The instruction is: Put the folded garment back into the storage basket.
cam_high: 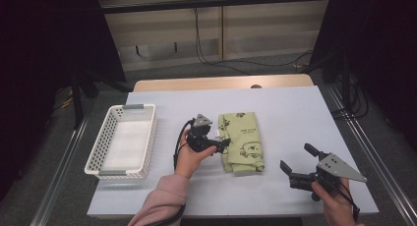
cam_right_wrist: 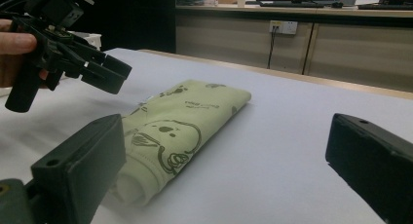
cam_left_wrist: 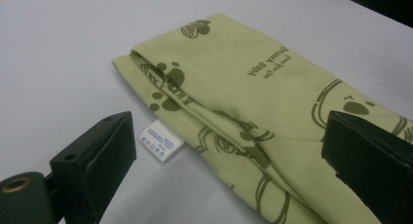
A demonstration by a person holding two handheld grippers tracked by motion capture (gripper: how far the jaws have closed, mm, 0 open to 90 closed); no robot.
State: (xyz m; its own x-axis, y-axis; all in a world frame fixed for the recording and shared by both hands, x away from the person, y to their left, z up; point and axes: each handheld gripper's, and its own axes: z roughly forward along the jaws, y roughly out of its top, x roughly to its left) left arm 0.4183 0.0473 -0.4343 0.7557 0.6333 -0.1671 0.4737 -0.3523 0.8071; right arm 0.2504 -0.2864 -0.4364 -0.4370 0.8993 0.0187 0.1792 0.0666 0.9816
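Reaching for the folded cloth (cam_high: 241, 141), left gripper (cam_high: 222, 144) is held spread at its edge; all layers should be pinched together. Right gripper (cam_high: 298, 163) is spread, apart.

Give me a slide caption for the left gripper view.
Open left gripper poised over folded green cloth, white care label showing.

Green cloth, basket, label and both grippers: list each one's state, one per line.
green cloth: folded, lying flat on the table, not gripped.
white label: sticking out from the cloth's edge onto the table.
white basket: upright, empty.
left gripper: open, at the cloth's left edge.
right gripper: open, fingers spread, apart from the cloth.
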